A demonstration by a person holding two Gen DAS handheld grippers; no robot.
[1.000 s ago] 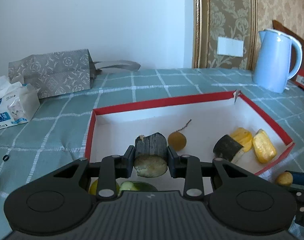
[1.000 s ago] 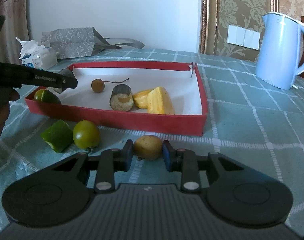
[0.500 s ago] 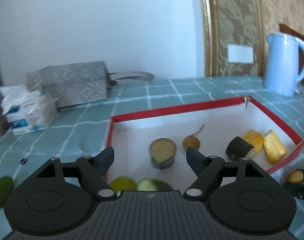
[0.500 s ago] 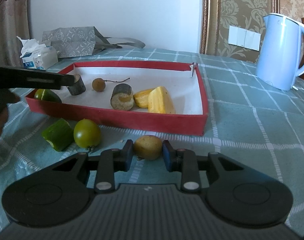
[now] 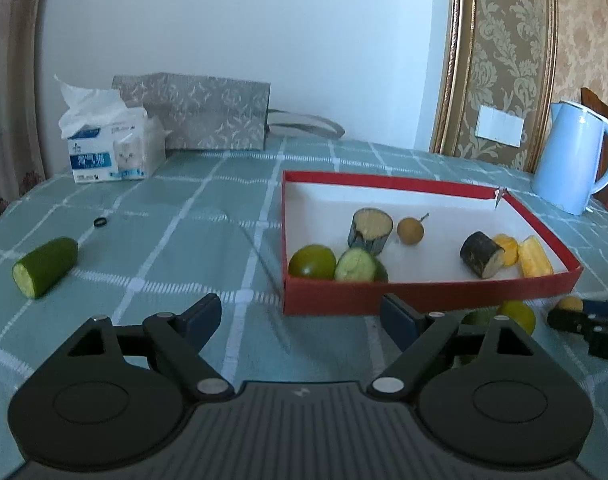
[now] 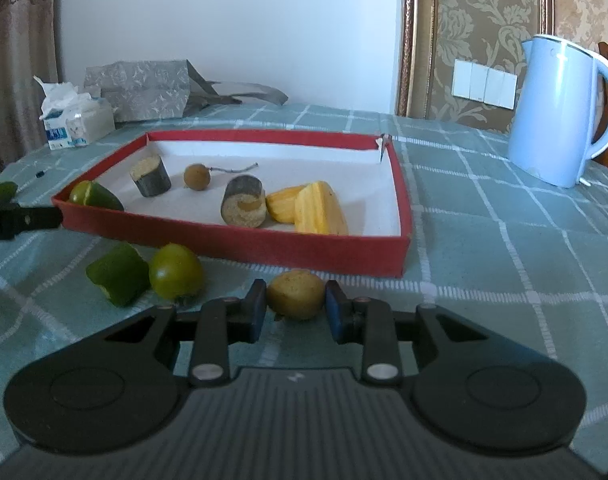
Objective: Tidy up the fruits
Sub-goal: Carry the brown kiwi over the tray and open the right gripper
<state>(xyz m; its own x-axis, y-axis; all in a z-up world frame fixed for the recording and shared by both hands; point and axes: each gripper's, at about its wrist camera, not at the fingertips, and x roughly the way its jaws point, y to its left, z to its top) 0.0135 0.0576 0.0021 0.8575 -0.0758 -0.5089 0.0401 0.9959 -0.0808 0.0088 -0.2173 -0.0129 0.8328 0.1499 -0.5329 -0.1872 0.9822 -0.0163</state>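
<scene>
The right gripper (image 6: 296, 308), at lower centre of its own view, has its two pads set on either side of a small yellow-brown fruit (image 6: 297, 294) that sits on the checked tablecloth (image 6: 504, 248) just in front of the red tray (image 6: 400, 236); the pads look to be touching or nearly touching the skin, so I judge it as closed on the fruit, though how firm the hold is cannot be told. The left gripper (image 5: 300, 318) is spread wide and holds nothing, hanging low in its frame short of the tray's near left corner. To do the step well, the fruit should be lifted straight up until it clears the tray's near wall, then carried forward into the bare white floor at the right of the tray, beyond the yellow fruit pieces (image 6: 316, 208), and set down low so that it does not roll. A round fruit can squirt out of flat pads, so the squeeze should be steady and centred. Still outside the tray are a green round fruit (image 6: 177, 272) and a cut green piece (image 6: 118, 274) at lower left of the right view, and a cucumber piece (image 5: 44, 266) at far left of the left view, the likely target for the empty left gripper.
</scene>
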